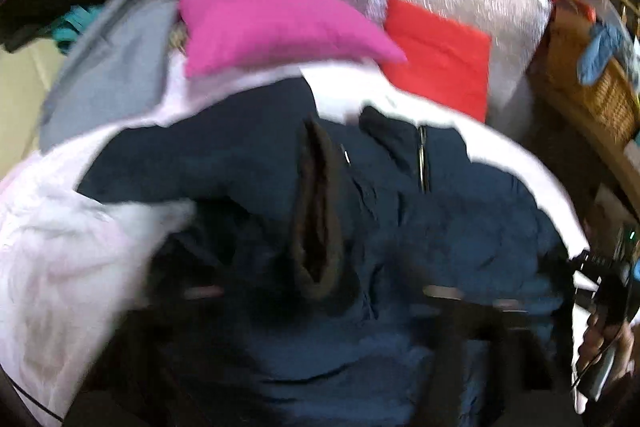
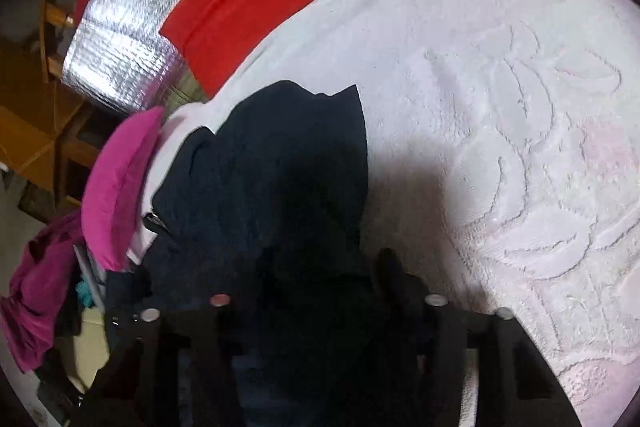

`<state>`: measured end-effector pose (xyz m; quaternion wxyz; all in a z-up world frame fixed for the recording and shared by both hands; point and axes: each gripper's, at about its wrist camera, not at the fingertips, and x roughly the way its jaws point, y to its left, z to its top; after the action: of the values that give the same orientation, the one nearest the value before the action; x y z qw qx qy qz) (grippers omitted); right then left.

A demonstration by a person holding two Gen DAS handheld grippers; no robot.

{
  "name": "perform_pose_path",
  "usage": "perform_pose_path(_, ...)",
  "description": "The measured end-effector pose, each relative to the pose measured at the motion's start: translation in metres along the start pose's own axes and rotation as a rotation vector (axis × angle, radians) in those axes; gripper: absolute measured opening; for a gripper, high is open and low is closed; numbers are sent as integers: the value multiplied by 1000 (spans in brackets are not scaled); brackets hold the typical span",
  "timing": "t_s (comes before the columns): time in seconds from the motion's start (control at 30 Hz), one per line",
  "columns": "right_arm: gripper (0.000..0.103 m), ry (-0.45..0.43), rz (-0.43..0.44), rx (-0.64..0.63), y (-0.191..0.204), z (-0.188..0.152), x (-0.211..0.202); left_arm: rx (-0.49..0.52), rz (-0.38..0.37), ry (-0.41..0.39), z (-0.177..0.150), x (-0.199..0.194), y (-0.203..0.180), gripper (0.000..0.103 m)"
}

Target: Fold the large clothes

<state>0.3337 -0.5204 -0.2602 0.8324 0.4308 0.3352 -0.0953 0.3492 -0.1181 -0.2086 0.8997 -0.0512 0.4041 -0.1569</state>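
1. The jacket [image 1: 400,219] – dark navy, rumpled – lies on the white cover [image 2: 500,107], with its brown-lined collar [image 1: 316,207] and zip [image 1: 422,163] facing up. A pink cushion [image 1: 272,23] sits just beyond its far edge.
2. The left gripper [image 1: 320,315] hangs low over the middle of the jacket. The view is smeared and its fingers are dark against dark cloth, so I cannot tell whether it is released or clenched, or has any cloth.
3. The right gripper [image 2: 324,287] is down at the jacket's near side, close to where navy meets white. Cloth seems to lie between its fingers, but whether the pads press on it I cannot tell.
4. The step in hand looks like taking hold of the jacket to spread or fold it; little folding seems done yet.
5. To do it well, pinch one layer only at each hold – an edge or seam, not a bunch of creases, and not the cover beneath.
6. Take the two holds well apart, so that the cloth pulls flat between them.
7. Lift only enough to free the jacket, then lay it down smooth before any fold.
8. Keep the collar and zip straight; a twisted front will likely make a lumpy fold.
9. Keep clear of the cushion, which could easily be dragged along.
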Motion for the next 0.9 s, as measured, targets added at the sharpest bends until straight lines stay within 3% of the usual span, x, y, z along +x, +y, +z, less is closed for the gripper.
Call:
perform_pose_path(0.1, 24, -47, -44, -45, 12, 0, -10, -58, -10, 38, -1, 17, 8, 25)
perform_pose_path(0.2, 20, -109, -82, -95, 19, -1, -23, -83, -30, 42, 1, 22, 8, 21)
perform_pose_path(0.3, 15, -162, -138, -118, 19, 0, -31, -47, -73, 51, -3, 23, -7, 20)
perform_pose_path(0.37, 13, -188, -183, -123, 13, 3, -32, -10, -62, 66, -6, 25, -13, 20)
perform_pose_path(0.5, 13, -126, -197, -96, 1, 5, -15, -26, 28, 124, -6, 35, 0, 20)
perform_pose_path(0.6, 17, -127, -182, -105, 15, 10, -26, -33, 20, 98, -2, 26, 9, 20)
perform_pose_path(0.67, 34, -177, -211, -108, 24, 11, -40, -29, -8, 82, -2, 19, 12, 20)
perform_pose_path(0.73, 80, -279, -186, -141, 40, 5, -60, -40, -64, 84, -2, 12, 16, 21)
perform_pose_path(0.83, 81, -314, -113, -247, 71, -10, -68, -86, -92, 53, 2, -1, 34, 29)
perform_pose_path(0.9, 75, -284, -40, -341, 99, -28, -62, -147, -103, 26, 9, -6, 47, 52)
